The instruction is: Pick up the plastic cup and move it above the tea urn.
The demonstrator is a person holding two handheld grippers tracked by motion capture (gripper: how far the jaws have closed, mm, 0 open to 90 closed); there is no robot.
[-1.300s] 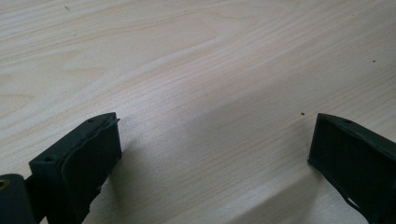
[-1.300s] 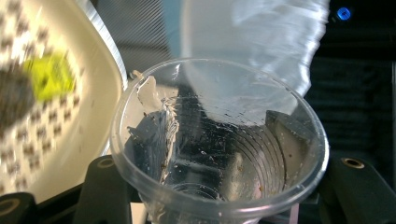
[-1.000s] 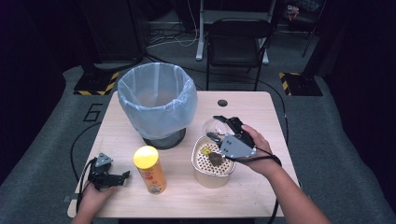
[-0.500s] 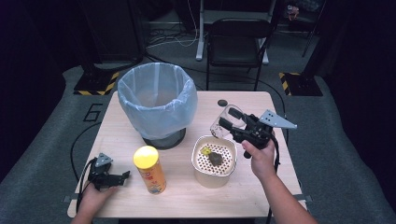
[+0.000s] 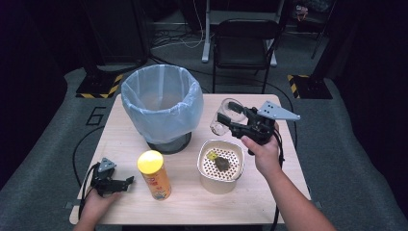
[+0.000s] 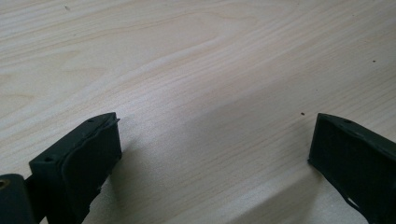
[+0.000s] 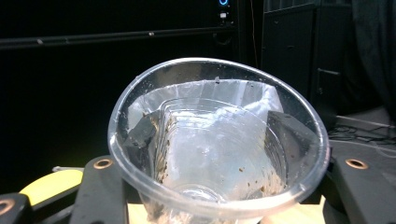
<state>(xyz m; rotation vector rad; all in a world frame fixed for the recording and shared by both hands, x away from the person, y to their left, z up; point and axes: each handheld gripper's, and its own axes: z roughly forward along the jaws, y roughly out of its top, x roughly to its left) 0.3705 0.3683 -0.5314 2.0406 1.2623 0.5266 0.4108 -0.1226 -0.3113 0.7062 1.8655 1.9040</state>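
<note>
Gripping a cup (image 5: 225, 117) (residue inside), the right gripper (image 5: 234, 123) hung above the table (image 5: 120, 144); the left gripper (image 5: 126, 181) rested released.

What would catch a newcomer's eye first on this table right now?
Probably the clear plastic cup, held off the table in the right tool at the back right, with brown specks clinging inside it. Next, the bin lined with a pale blue bag at the back middle, and the yellow-lidded can upright at the front. Between can and right hand sits a cream strainer tub with dark scraps on it.
</note>
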